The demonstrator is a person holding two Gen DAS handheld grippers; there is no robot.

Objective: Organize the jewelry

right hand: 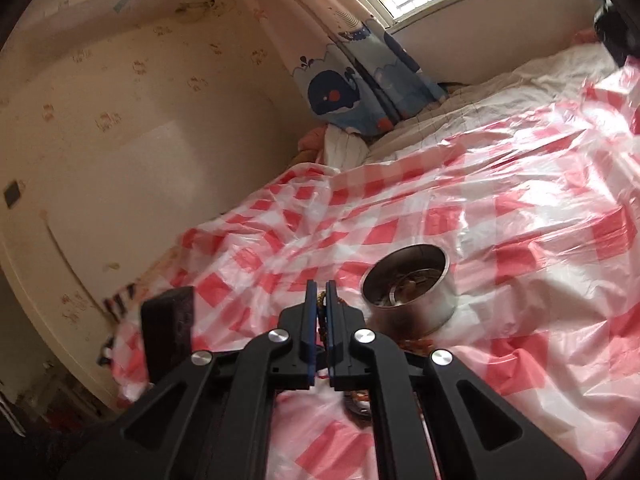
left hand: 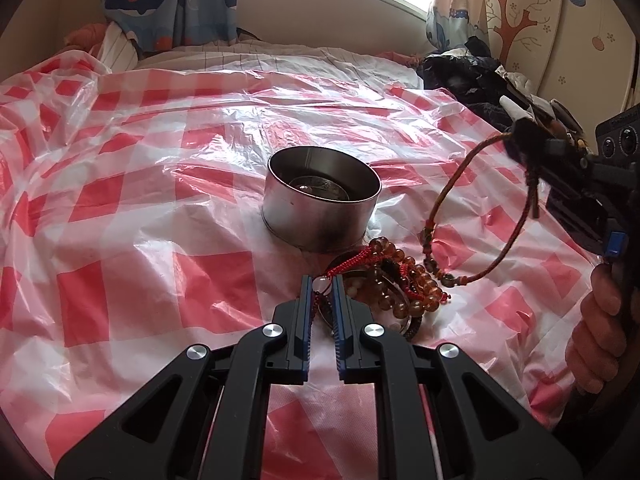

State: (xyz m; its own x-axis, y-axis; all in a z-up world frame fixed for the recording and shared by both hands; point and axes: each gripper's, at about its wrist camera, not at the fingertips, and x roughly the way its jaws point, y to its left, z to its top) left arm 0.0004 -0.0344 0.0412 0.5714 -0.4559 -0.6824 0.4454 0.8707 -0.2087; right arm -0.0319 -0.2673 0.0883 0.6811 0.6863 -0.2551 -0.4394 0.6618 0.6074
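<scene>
A round metal tin stands open on the red-and-white checked plastic sheet, with some jewelry inside. Just in front of it lies a pile of amber bead bracelets with red cords. My left gripper is over the pile, its jaws narrowly apart around a pale bead on a red cord. My right gripper is shut on a thin red-brown cord bracelet, which hangs in the air to the right of the tin.
The sheet covers a bed. A whale-print curtain and a window are at the back. Dark clothes lie at the far right. A wall runs along the bed's left side.
</scene>
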